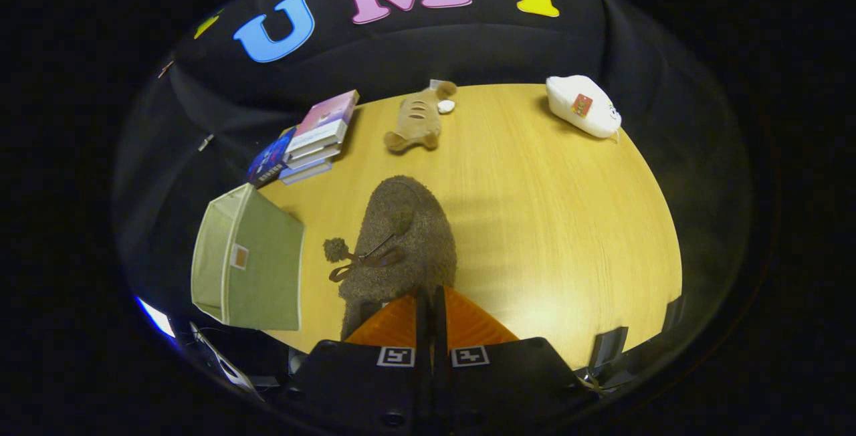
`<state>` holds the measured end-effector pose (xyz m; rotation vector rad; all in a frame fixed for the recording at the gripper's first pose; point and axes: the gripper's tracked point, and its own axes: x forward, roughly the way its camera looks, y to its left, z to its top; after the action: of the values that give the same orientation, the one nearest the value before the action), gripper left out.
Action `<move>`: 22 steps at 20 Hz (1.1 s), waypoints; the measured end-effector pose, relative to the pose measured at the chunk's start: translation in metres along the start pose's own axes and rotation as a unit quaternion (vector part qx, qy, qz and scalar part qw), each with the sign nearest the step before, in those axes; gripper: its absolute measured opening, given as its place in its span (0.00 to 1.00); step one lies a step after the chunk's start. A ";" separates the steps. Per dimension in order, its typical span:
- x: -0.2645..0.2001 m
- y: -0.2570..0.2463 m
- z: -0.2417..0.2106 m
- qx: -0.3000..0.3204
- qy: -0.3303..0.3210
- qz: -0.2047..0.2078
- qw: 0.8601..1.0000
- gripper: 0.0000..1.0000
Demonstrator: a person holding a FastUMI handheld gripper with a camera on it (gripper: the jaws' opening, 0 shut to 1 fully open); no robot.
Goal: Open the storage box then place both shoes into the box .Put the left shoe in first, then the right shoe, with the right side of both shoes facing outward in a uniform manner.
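The claw (431, 302) pinches the rim of a fuzzy brown slipper (401, 249), its fingers pressed close together. A green fabric storage box (251, 269) sits just beside the slipper on the wooden surface (555, 222).

Books (313, 138), plush toy (416, 122) (tan), white pouch (583, 107).

Shoe (401, 242) just ahead of fingers (394, 325) (closed together); box (247, 262) left; books (311, 138) beyond.

Wooden table (555, 222) with box (247, 262), books (314, 138), two plush toys (418, 122)
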<state>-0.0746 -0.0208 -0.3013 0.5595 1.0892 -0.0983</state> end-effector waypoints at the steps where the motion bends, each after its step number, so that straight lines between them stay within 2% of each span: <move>1: -0.003 0.018 0.005 -0.002 -0.003 0.011 1.000 0.05; 9: -0.014 0.154 0.037 -0.032 -0.017 0.090 0.995 0.05; 15: -0.005 0.244 0.037 -0.023 -0.003 0.141 0.990 0.05; 18: 0.006 0.280 0.029 -0.010 0.014 0.149 0.989 0.05; 22: 0.030 0.306 0.017 -0.012 0.035 0.131 0.991 0.05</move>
<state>0.0584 0.2393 -0.2051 0.6827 1.0735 0.1649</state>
